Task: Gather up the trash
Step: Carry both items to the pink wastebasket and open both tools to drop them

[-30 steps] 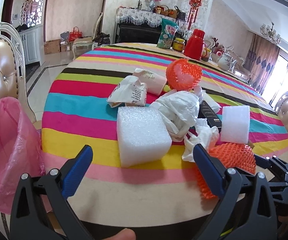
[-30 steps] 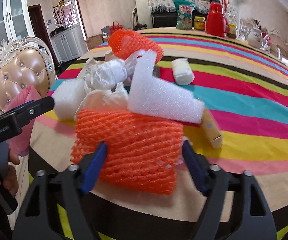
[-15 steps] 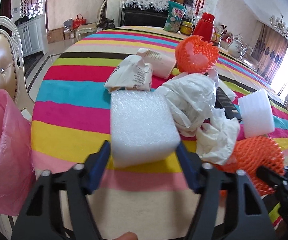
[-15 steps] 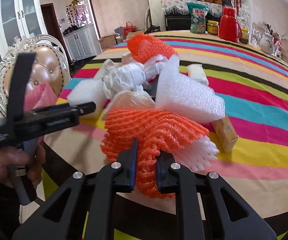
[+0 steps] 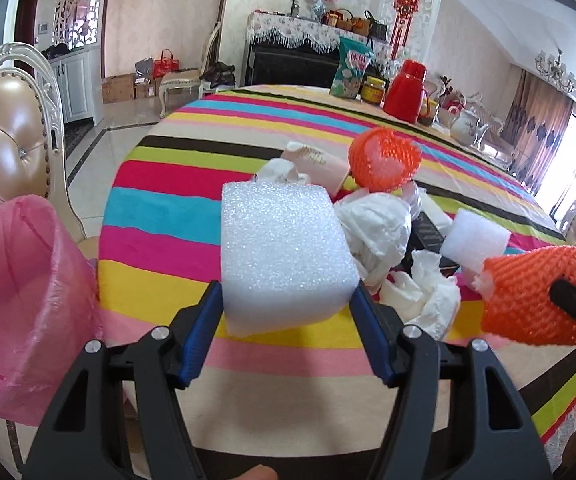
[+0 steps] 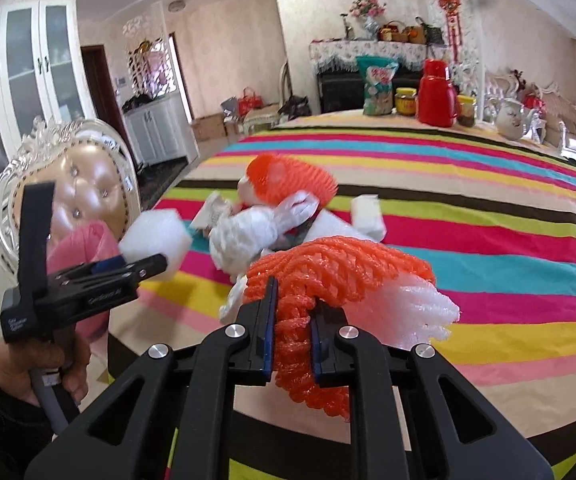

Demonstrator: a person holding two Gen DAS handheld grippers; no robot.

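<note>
White foam block [image 5: 285, 256] is pinched by the left gripper [image 5: 285, 334] above the striped surface [image 5: 159, 216], beside a pink bag [image 5: 23, 300]. Right gripper [image 6: 291, 326] squeezes orange foam netting [image 6: 328, 270], lifted clear of the trash pile [image 6: 255, 224].

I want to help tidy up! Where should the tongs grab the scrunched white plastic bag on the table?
Pinch the white plastic bag by its puffy top bulge, coming down from above. It is soft and crumpled, so folds squeeze easily, and the tissue and black box crowd its sides.
</note>
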